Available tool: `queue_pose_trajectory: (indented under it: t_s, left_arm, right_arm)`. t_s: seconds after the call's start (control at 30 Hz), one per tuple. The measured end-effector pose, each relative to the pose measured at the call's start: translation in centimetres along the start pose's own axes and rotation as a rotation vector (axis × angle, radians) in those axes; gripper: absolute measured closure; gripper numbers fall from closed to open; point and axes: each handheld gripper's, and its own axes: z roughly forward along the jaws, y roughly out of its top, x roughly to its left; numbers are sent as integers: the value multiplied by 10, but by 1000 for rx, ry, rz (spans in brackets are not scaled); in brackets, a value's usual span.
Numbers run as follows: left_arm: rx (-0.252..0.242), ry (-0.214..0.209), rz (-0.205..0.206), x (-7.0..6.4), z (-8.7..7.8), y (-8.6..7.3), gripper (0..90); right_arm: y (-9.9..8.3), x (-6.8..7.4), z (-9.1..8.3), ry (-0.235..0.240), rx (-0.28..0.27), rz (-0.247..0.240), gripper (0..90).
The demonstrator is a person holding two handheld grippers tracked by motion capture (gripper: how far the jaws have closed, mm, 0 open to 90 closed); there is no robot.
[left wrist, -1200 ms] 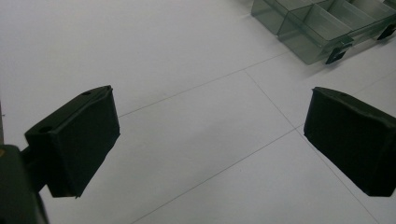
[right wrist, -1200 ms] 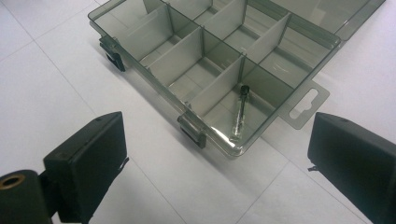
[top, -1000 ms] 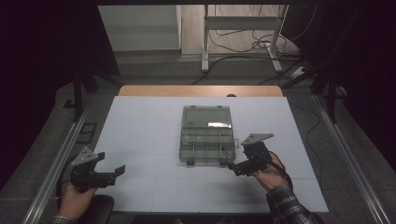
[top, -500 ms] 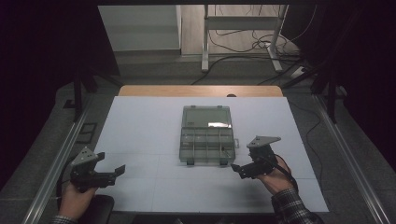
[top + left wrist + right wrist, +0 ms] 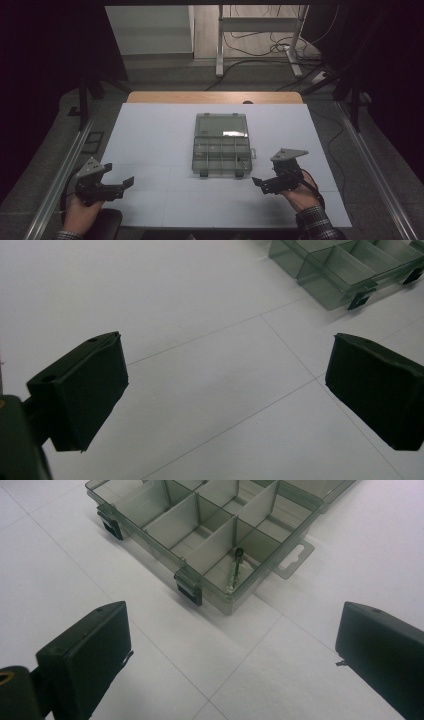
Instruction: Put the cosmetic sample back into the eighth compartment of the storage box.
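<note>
Drew the right gripper (image 5: pixel 261 183) back from the open smoky-grey clear plastic compartment box (image 5: pixel 220 155) mid-table, jaws spread and empty, left gripper (image 5: pixel 125 184) idle, jaws likewise released, leaving a small dark screw (image 5: pixel 235 569) inside, seemingly placed.

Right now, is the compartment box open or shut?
Open. The box has its lid folded back flat on the table, and the right gripper view looks straight into its dividers, with a screw in one corner compartment.
</note>
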Motion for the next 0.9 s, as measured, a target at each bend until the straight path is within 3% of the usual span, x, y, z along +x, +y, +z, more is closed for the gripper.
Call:
queue_pose_trajectory:
  t_s: [0.9]
  left_arm:
    - [-3, -3, -8, 1, 0, 0, 39]
  right_arm:
    - [-18, -5, -15, -37, -23, 18, 5]
